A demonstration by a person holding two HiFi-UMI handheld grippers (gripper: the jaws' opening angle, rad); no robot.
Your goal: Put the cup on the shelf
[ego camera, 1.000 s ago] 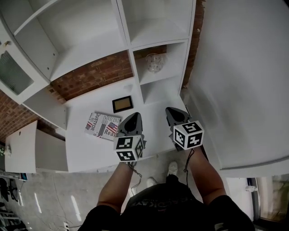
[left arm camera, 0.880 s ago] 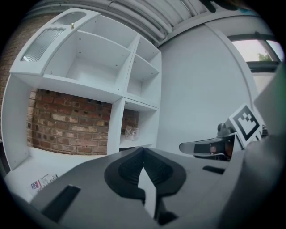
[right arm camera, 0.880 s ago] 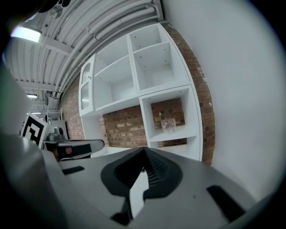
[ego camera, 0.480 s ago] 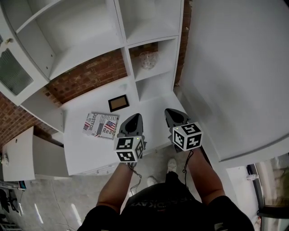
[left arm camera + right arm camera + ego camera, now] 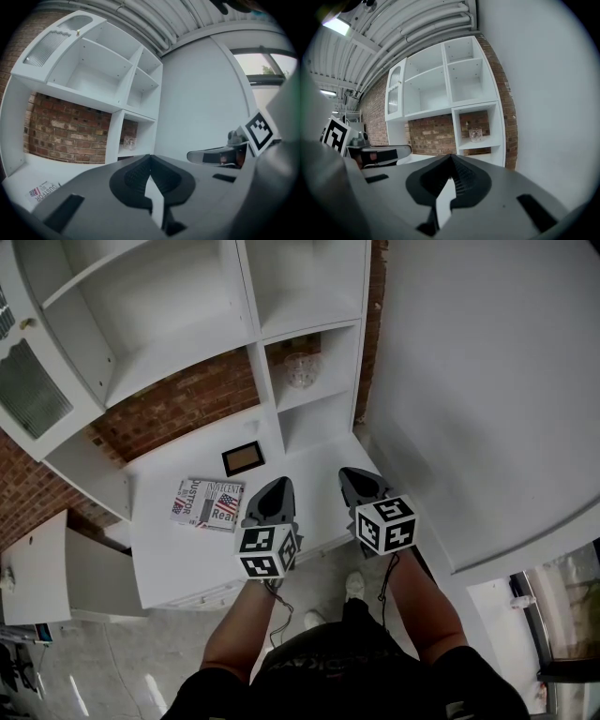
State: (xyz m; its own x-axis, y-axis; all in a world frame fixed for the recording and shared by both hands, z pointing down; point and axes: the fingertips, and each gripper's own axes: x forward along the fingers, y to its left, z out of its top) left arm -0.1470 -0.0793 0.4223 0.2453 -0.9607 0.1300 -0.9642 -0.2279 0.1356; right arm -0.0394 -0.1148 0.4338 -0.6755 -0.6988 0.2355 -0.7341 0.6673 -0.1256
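while both grippers hang side by side above the near edge of the white counter [image 5: 178, 559], the contents read as follows.

left gripper [image 5: 277, 486]: jaws pressed together, nothing between them; marker cube on the end nearest the person.

right gripper [image 5: 351, 474]: jaws likewise closed tip to tip, empty; just beside the left one, not touching it.

cup [image 5: 301, 370]: clear glass, upright, on the shelf board of a narrow compartment at the right end of the shelf unit [image 5: 246, 329], with brick showing behind it. it is well apart from both grippers and touched by neither. in the right gripper view it appears above the closed jaw tips, slightly to the right.

shelf unit: white, several open compartments, a glazed door [image 5: 28, 390] at upper left.

brick wall [image 5: 178, 407]: exposed behind the counter recess.

picture frame [image 5: 243, 457]: small, dark-edged, on the counter close to the shelf's upright.

newspaper [image 5: 207, 503]: folded, flag print, flat on the counter to the left of the left gripper.

white wall [image 5: 487, 381]: plain, at the right.

person: forearms, dark shirt, pale shoes [image 5: 354, 587] on the grey floor [image 5: 112, 662].
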